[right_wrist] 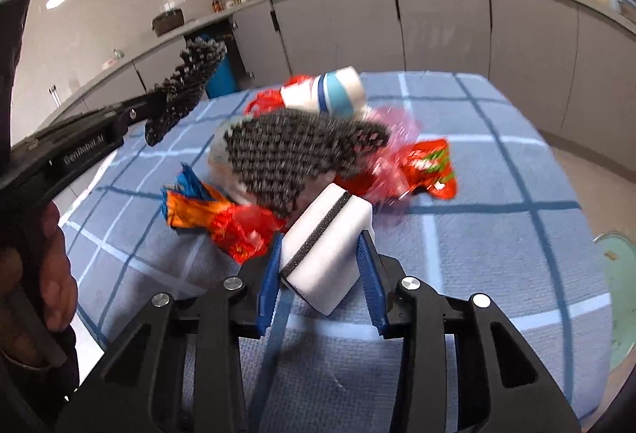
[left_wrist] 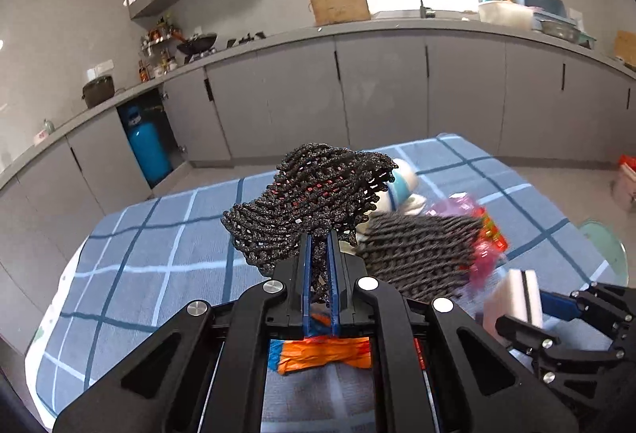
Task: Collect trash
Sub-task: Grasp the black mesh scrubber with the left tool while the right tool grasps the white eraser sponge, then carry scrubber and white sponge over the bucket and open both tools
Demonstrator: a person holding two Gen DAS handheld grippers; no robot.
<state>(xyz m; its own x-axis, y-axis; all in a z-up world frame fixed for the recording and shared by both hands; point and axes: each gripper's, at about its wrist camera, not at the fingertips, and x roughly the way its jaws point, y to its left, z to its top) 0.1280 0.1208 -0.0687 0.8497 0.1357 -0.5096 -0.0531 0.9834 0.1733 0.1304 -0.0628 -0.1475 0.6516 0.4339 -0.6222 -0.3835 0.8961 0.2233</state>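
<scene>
Nearest, the right hand-held gripper (right_wrist: 324, 274) has its blue pads around a white sponge block with a dark stripe (right_wrist: 326, 234), seemingly pinching it. Just left, the left hand-held gripper (left_wrist: 320, 274) is clamped shut on a piece of black foam netting (left_wrist: 310, 194), lifted clear of the blue checked surface (right_wrist: 497, 254). Beyond lie an orange and blue wrapper (right_wrist: 190, 206), a second piece of netting (right_wrist: 294, 154), red and pink wrappers (right_wrist: 429, 162), and a white and blue cup (right_wrist: 330, 91) on its side. The sponge probably wants a firm, square squeeze before lifting, keeping clear of neighbouring wrappers.
</scene>
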